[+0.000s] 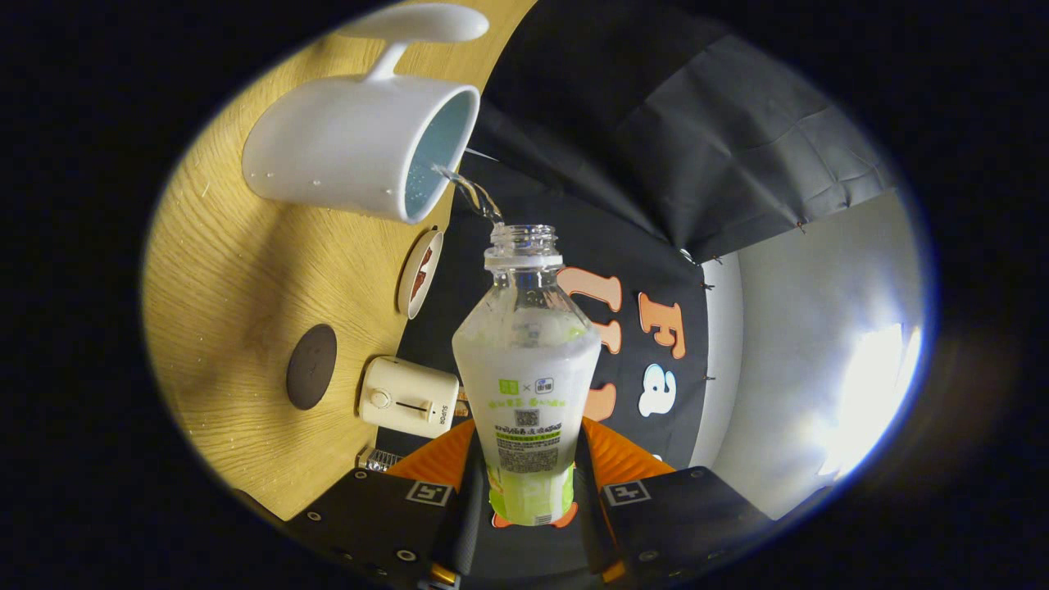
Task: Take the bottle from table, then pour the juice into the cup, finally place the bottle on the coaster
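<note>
Two fingers of the hand-held gripper [529,492] press against the lower sides of a clear plastic bottle [527,377], one on each side, pinching it just above its base. That bottle carries a pale label with green print and has no cap on its threaded neck. It is tipped over toward a white cup [352,152], and cloudy liquid sits inside its shoulder. From the open mouth a thin stream of juice [471,190] arcs across the short gap into the cup, whose inside is light blue and whose handle points away from the bottle. Small droplets cling to the cup's outer wall. The cup stands on a light wooden tabletop [221,279]. Farther along this surface, beyond the cup, lies a small white plate [420,273] with something reddish-brown on it. Near the plate sits a round dark coaster [311,366], flat and bare. Just beside the coaster is a small cream-coloured toaster [408,397] with a dial and a lever on its front. Behind the tabletop hangs dark cloth forming the booth wall [721,147].
</note>
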Demonstrator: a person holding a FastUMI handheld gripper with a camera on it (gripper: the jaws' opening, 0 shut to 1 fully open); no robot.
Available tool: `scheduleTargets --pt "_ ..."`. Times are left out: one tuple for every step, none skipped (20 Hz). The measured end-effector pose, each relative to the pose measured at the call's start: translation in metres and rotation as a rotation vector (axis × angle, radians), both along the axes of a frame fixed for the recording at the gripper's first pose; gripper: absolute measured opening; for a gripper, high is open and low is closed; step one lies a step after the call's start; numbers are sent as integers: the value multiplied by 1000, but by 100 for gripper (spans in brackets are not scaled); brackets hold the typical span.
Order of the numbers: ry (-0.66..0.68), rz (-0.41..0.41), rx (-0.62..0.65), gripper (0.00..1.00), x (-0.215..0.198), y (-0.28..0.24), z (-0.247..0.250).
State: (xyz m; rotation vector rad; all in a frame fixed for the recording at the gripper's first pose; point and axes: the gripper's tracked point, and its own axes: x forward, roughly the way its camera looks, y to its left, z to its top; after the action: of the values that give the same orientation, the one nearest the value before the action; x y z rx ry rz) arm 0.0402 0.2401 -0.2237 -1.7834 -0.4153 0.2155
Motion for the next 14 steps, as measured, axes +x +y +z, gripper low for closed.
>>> scheduleTargets --pt "-4 4 -5 52 0 0 0" --pt "-7 6 -10 52 0 1 1" --pt "-8 7 -15 52 0 1 1" --pt "-15 9 -22 52 1 1 2" --pt "-24 15 -32 52 1 2 3" --pt "-31 22 -42 52 1 2 3" --pt "-32 25 -48 52 1 2 3" --pt "-30 27 -48 52 2 2 3" --pt "-27 32 -50 52 1 3 2" --pt "-32 41 -59 52 2 4 4" --pt "-38 47 -70 52 2 4 4" --pt "-42 52 -77 52 2 4 5" --pt "-45 57 -84 52 2 4 5" --pt "-44 60 -90 52 2 5 4"
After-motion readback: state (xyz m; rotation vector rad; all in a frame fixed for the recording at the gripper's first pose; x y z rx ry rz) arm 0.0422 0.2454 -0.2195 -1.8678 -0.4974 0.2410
